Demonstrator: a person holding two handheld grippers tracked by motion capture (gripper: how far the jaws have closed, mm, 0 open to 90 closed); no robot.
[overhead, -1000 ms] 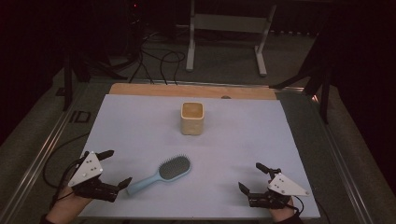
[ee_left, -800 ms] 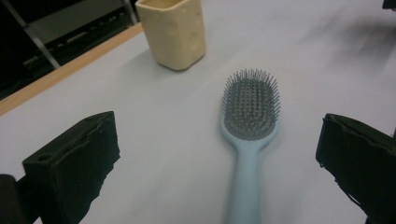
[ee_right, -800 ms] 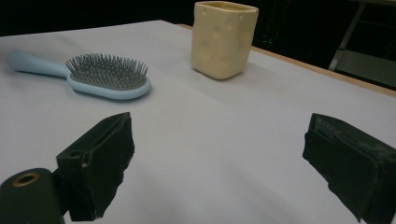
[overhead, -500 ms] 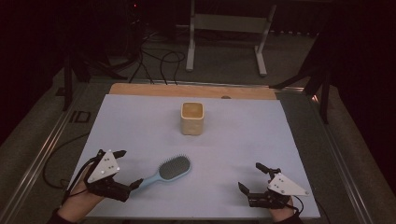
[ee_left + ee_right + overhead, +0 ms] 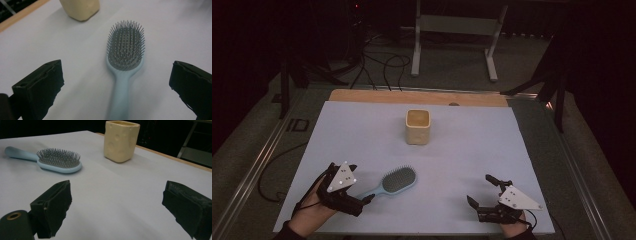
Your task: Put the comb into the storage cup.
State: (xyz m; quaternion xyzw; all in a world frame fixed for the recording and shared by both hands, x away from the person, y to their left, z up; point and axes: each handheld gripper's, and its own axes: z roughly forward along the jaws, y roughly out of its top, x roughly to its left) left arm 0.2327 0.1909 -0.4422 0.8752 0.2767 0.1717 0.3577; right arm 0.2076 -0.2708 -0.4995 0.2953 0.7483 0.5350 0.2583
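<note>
A light blue hairbrush (image 5: 398, 180) with grey bristles lies bristles-up on the pale mat, its handle pointing toward the near left. My left gripper (image 5: 362, 184) is open at the handle's end. In the left gripper view the brush (image 5: 125, 47) runs straight ahead, and the handle lies between the wide-apart jaws of my left gripper (image 5: 117, 75). A cream square cup (image 5: 418, 126) stands upright farther back at centre. My right gripper (image 5: 480, 190) rests open and empty at the near right. From there the brush (image 5: 57, 160) lies to the left of the cup (image 5: 121, 141).
The pale mat (image 5: 362, 130) covers the table, with a wooden strip (image 5: 412, 96) showing along its far edge. Metal rails run along both sides. Beyond the table, a metal stand (image 5: 452, 30) and loose cables (image 5: 382, 65) sit on the dark floor.
My left gripper has moved right and slightly forward, up to the brush's handle end. The right gripper, brush and cup have stayed put.
</note>
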